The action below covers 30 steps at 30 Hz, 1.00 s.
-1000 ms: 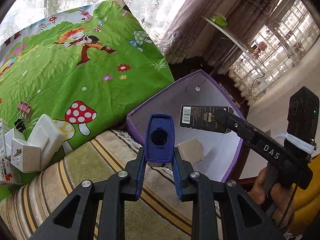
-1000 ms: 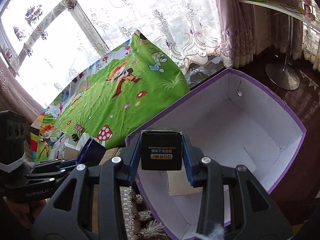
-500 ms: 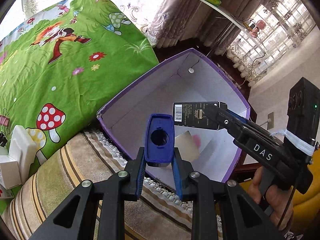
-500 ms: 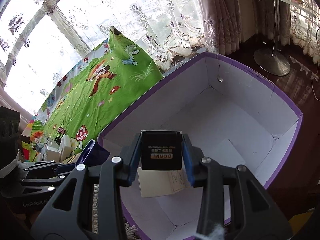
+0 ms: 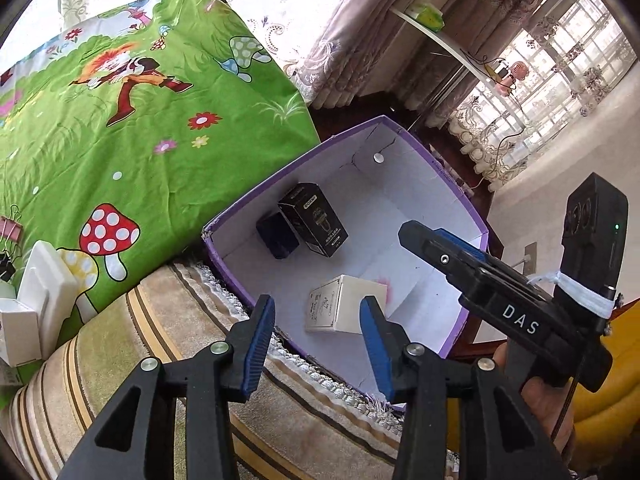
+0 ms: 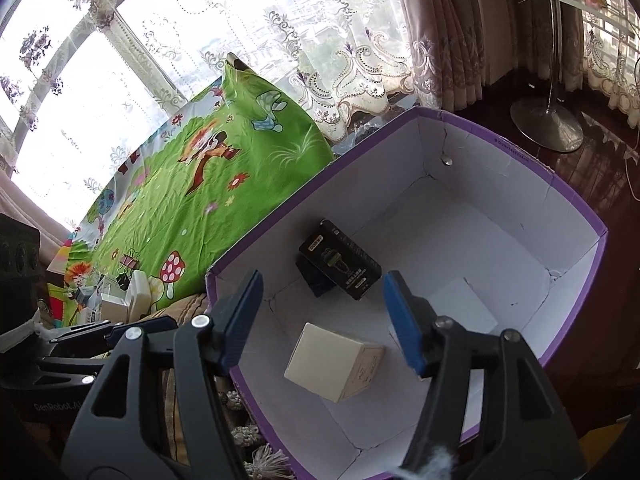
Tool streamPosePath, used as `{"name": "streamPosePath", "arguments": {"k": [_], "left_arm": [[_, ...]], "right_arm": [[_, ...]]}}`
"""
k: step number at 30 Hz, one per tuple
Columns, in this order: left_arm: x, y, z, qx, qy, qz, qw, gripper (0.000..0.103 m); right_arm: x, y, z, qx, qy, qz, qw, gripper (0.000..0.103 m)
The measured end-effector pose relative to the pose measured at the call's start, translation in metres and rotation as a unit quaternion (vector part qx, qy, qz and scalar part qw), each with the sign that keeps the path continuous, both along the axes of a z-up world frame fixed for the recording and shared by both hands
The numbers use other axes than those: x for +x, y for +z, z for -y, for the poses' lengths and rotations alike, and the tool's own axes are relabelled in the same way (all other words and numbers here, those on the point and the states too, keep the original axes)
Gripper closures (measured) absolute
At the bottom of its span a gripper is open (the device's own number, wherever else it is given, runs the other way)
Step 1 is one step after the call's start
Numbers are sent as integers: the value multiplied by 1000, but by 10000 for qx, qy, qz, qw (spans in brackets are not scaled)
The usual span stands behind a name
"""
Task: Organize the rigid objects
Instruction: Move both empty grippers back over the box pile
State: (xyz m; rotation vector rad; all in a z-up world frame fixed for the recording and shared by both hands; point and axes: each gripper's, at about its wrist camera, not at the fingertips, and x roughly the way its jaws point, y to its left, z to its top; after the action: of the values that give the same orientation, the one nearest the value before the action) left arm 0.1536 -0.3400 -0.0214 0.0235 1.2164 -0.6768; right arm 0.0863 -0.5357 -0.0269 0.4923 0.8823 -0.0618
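A purple-rimmed white box (image 5: 440,168) (image 6: 576,216) stands open beside the striped cushion. Inside it lie a black carton (image 5: 313,219) (image 6: 340,265), a dark blue box (image 5: 277,235) (image 6: 314,280) against it, and a cream box (image 5: 344,303) (image 6: 334,360). My left gripper (image 5: 318,344) is open and empty above the box's near rim. My right gripper (image 6: 322,316) is open and empty over the box; it also shows in the left wrist view (image 5: 472,264).
A green cartoon-print cloth (image 5: 140,128) (image 6: 192,184) lies to the left. White boxes (image 5: 36,300) and binder clips (image 5: 10,228) sit on it at the left edge. A striped cushion (image 5: 180,344) lies under the left gripper. A floor-lamp base (image 6: 546,122) stands beyond the box.
Both grippers have opened. The blue box left my left gripper and the black carton left my right gripper; both now lie in the purple box.
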Motion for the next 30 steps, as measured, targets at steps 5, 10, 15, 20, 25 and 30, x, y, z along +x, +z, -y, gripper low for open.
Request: {"name": "streamPosePath", "arguments": {"k": [5,10,15,20,25,30], "left_arm": [[-9,20,-21,-93,97,361,9993,57],[-13,44,-55,-123,320,798,9962,57],[-8,64,-102,-148,756,1138,9905,51],[10,79,-162,-142,1364,1321,9817,50],[29,87,-226,-91,2106,1403,9674,47],[48,84,-286,37,2854,1422,9478,43]], "right_arm": [[1,14,-13,-172,163,96,9997,36],[4,34,-35,-394,418,235,9981,34],[8,54,-69,-704,828,364,9934,29],[14,66,-106,-957,1299,424,9860,26],[21,70,-146,-1185,1826,417,9751,25],[29,73,-189,-1432,2353,411,9604,24]]}}
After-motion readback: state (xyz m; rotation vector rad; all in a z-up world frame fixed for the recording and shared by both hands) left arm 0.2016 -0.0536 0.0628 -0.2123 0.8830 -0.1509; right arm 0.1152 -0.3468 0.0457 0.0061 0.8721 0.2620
